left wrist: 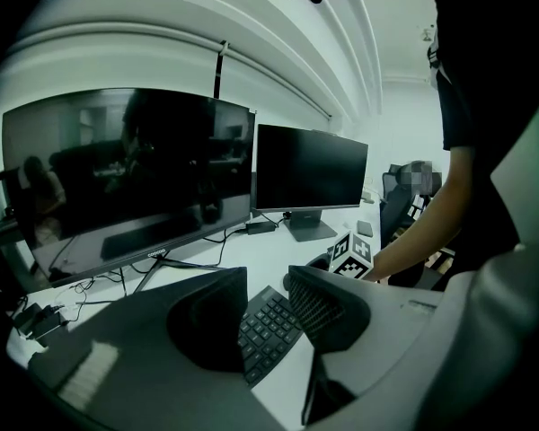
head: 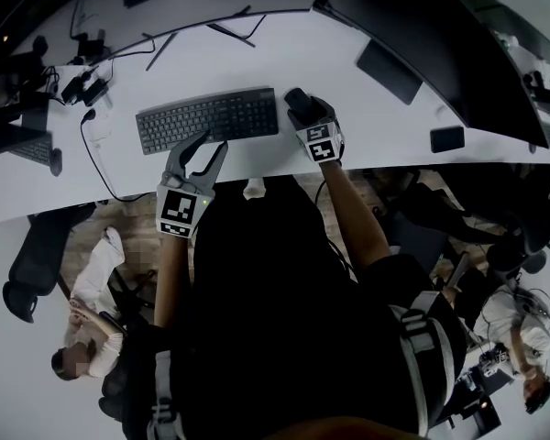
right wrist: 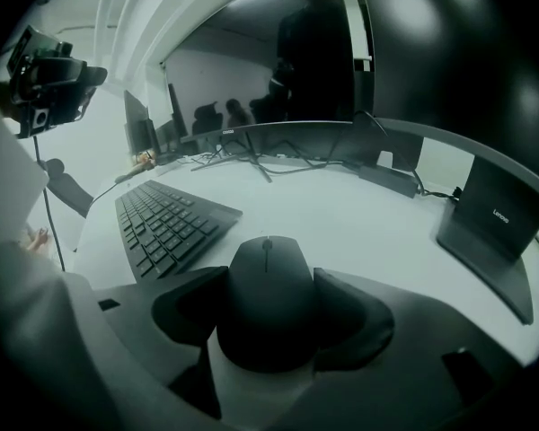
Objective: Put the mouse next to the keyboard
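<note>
A black mouse [head: 298, 102] [right wrist: 268, 281] rests on the white desk just off the right end of the black keyboard [head: 206, 117] [right wrist: 166, 218]. My right gripper [head: 304, 115] [right wrist: 271, 287] is shut on the mouse, one pad against each side. My left gripper [head: 208, 143] [left wrist: 268, 285] hovers over the keyboard's near edge [left wrist: 269, 330], open, with only keys showing between its fingers. The right gripper's marker cube [left wrist: 350, 254] shows beyond the keyboard in the left gripper view.
Large dark monitors [left wrist: 126, 187] [left wrist: 310, 169] stand at the back of the desk [head: 257, 163], with cables [head: 96, 168] at its left end. A black Lenovo stand [right wrist: 490, 218] and a phone [head: 446, 138] lie to the right. Chairs and seated people are below the desk edge.
</note>
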The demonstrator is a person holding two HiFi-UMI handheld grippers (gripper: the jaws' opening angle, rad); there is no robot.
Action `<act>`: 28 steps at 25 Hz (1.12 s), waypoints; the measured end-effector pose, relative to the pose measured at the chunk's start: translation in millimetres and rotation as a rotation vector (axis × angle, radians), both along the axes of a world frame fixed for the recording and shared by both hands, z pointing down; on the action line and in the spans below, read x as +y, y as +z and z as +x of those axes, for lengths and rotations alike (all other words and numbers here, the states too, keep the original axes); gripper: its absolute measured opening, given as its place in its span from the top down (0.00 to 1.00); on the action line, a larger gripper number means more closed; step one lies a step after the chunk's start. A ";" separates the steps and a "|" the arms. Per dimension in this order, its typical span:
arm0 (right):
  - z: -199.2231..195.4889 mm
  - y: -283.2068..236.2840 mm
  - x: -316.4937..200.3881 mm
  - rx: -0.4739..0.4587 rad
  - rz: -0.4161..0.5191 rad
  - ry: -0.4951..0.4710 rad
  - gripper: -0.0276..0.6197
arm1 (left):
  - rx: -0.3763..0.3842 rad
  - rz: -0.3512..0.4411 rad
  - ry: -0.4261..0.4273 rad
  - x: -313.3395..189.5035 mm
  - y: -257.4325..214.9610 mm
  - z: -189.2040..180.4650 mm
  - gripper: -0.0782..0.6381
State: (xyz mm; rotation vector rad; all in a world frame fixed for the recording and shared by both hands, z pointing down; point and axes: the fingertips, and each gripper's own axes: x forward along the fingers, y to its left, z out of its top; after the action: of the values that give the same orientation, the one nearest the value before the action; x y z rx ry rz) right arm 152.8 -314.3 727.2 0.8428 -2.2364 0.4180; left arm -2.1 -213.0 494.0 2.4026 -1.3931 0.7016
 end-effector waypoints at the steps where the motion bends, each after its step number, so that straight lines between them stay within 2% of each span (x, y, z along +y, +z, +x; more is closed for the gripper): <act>1: -0.6 0.2 0.1 -0.002 -0.001 0.000 0.50 | 0.000 0.002 -0.004 0.9 0.2 0.3 0.69; 7: -1.3 -2.6 3.1 -0.028 -0.002 -0.017 0.44 | 0.004 0.021 -0.015 5.4 -4.2 9.5 0.69; 16: 15.0 -16.9 15.3 -0.046 0.038 -0.035 0.44 | 0.007 0.037 -0.026 11.2 -5.4 20.3 0.69; 23: 42.6 -22.6 31.4 -0.059 0.056 -0.018 0.53 | 0.009 0.042 -0.036 17.4 -2.1 29.5 0.69; 25: 47.5 -27.2 35.0 -0.061 0.061 -0.018 0.61 | 0.008 0.048 -0.038 17.3 -2.7 30.5 0.69; 26: 47.9 -30.9 36.9 -0.069 0.059 -0.021 0.62 | 0.009 0.051 -0.039 16.8 -3.2 30.4 0.70; 28: 46.7 -39.4 42.0 -0.098 0.055 -0.037 0.76 | 0.011 0.061 -0.042 15.7 -4.1 30.1 0.70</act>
State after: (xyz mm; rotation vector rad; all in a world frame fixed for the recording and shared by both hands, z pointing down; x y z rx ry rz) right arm 199.5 -272.2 687.8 0.8240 -2.3598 0.3894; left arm 28.0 -197.3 489.9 2.4124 -1.4763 0.6427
